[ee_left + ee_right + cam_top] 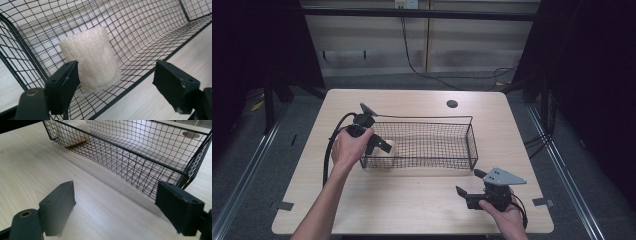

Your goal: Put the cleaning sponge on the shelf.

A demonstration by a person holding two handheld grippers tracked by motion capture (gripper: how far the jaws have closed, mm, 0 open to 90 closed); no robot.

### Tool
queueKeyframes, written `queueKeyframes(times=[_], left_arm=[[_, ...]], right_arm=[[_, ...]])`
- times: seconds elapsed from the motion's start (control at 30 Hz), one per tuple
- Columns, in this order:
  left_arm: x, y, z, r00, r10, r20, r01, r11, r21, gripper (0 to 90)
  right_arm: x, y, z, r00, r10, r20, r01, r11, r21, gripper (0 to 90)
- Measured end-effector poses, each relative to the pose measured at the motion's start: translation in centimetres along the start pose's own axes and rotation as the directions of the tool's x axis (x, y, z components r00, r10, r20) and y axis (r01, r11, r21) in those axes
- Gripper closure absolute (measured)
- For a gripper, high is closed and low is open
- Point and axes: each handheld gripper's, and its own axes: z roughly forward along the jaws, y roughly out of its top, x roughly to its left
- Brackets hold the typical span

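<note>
1. The white foam block (91,58) sits inside the wire basket (424,121), at the end nearest the left gripper (379,145). In the left gripper view it lies just ahead of the jaws and leans toward the basket's end wall.
2. One jaw of the left gripper is up against the block's lower edge; the other stands well off to the side, over the basket's rim. The jaws are apart and nothing is pinched between them.
3. The left hand (348,146) holds that gripper tipped over the basket's near corner, its jaws reaching in past the rim.
4. The basket is a long black mesh tray lying on the pale wooden table (412,205); the rest of its floor beyond the left gripper is bare mesh.
5. The right gripper (468,187) rests well away from the block, outside the basket's near long wall, held by the right hand (507,212).
6. Its jaws are spread wide over bare tabletop, with the basket's mesh wall ahead of them.
</note>
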Motion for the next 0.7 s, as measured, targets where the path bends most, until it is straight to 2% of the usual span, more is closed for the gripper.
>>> queueKeyframes(times=[0.07, 0.17, 0.27, 0.3, 0.33, 0.4, 0.43, 0.47, 0.7], left_arm=[[0.2, -0.2, -0.2, 0.9997, 0.018, 0.016, -0.018, 0.9998, -0.002, 20.6], [0.5, -0.7, -0.6, 0.9989, 0.013, 0.045, -0.011, 0.9991, -0.041, 21.6], [0.7, -1.1, -1.1, 0.9971, 0.038, 0.066, -0.034, 0.9976, -0.061, 20.7], [0.6, -1.3, -1.2, 0.9970, 0.035, 0.069, -0.030, 0.9968, -0.074, 20.7], [0.7, -1.4, -1.5, 0.9959, 0.059, 0.068, -0.054, 0.9958, -0.074, 20.7], [0.6, -1.7, -1.6, 0.9953, 0.068, 0.069, -0.062, 0.9944, -0.085, 20.8], [0.5, -2.0, -1.6, 0.9967, 0.056, 0.058, -0.050, 0.9938, -0.099, 20.8], [0.5, -2.1, -1.6, 0.9956, 0.074, 0.057, -0.067, 0.9923, -0.104, 20.8], [0.2, -3.3, -1.7, 0.9921, 0.119, 0.039, -0.111, 0.9793, -0.169, 20.8]], right_arm=[[0.0, 0.0, 0.0, 1.0000, 0.001, 0.000, -0.001, 1.000, 0.001, 15.8], [0.0, 0.0, 0.0, 1.0000, 0.001, -0.002, -0.001, 1.000, 0.000, 15.7], [0.0, 0.0, 0.1, 1.0000, -0.001, -0.001, 0.001, 1.000, 0.000, 15.7], [0.0, 0.0, 0.1, 1.0000, -0.001, -0.002, 0.001, 1.000, 0.000, 15.7], [0.0, 0.0, 0.1, 1.0000, -0.002, -0.001, 0.002, 1.000, 0.000, 15.7], [0.0, 0.0, 0.1, 1.0000, 0.000, 0.000, 0.000, 1.000, 0.003, 15.7], [0.0, 0.0, 0.1, 1.0000, 0.001, -0.001, -0.001, 1.000, 0.004, 15.7], [0.0, 0.0, 0.1, 1.0000, 0.001, -0.001, -0.001, 1.000, 0.004, 15.7], [0.0, 0.0, 0.1, 1.0000, 0.000, 0.000, 0.000, 1.000, 0.004, 15.7]])
